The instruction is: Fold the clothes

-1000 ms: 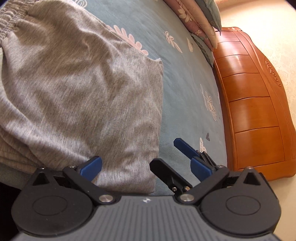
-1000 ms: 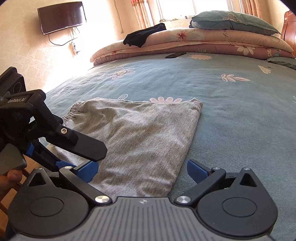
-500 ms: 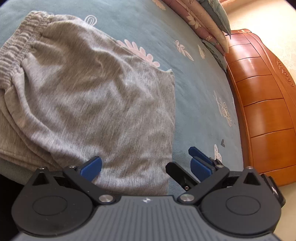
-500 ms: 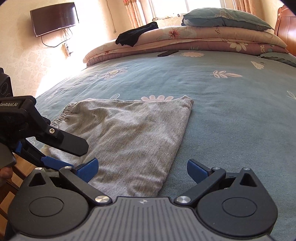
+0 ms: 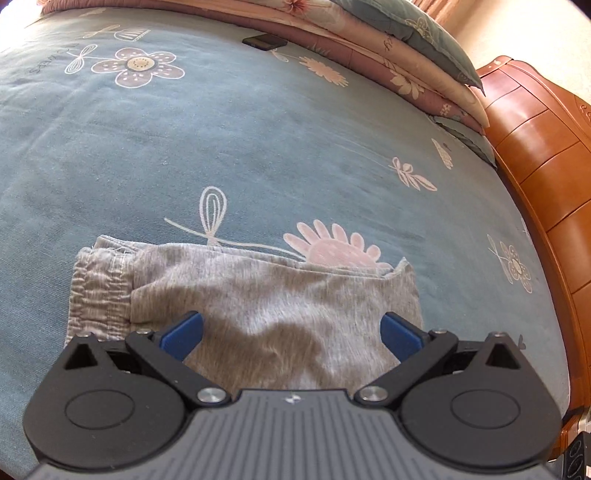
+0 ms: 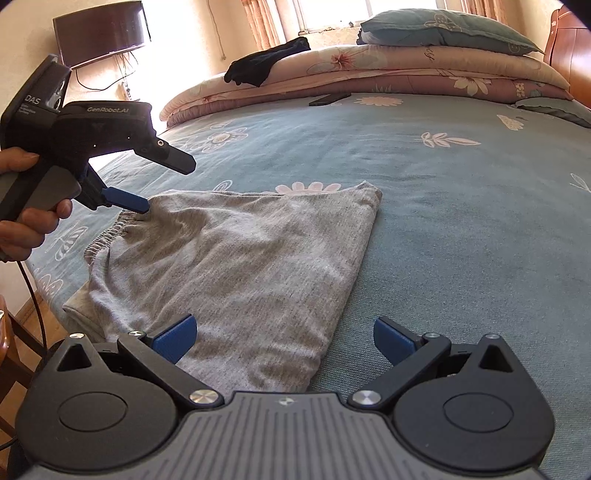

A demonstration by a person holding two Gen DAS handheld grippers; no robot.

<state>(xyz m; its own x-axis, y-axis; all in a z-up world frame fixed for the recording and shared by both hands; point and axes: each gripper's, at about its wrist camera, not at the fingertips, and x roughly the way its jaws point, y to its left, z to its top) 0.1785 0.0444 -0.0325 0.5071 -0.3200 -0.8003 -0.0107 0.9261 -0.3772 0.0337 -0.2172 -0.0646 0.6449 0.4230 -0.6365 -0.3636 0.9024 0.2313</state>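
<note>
Grey folded shorts (image 6: pixel 240 266) lie flat on the blue floral bed sheet (image 6: pixel 461 221), their elastic waistband (image 6: pixel 107 240) toward the left edge. My right gripper (image 6: pixel 284 338) hovers open over the near hem, nothing between its blue pads. A hand (image 6: pixel 26 225) holds my left gripper (image 6: pixel 169 187) at the left. It is open, and its lower blue finger (image 6: pixel 125 199) rests at the cloth near the waistband. In the left wrist view the shorts (image 5: pixel 277 302) fill the space just ahead of the open left gripper (image 5: pixel 291 332), with the waistband (image 5: pixel 99 291) at the left.
Stacked quilts and a pillow (image 6: pixel 443 33) line the far side, with a black garment (image 6: pixel 266 66) on them and a dark flat device (image 6: pixel 328 99) on the sheet. A wooden headboard (image 5: pixel 546 177) runs along the right. A TV (image 6: pixel 99 33) hangs on the wall.
My left gripper has swung from beside the right gripper to the waistband side and tilted up, now facing across the bed. Both grippers stay open. The shorts have not moved.
</note>
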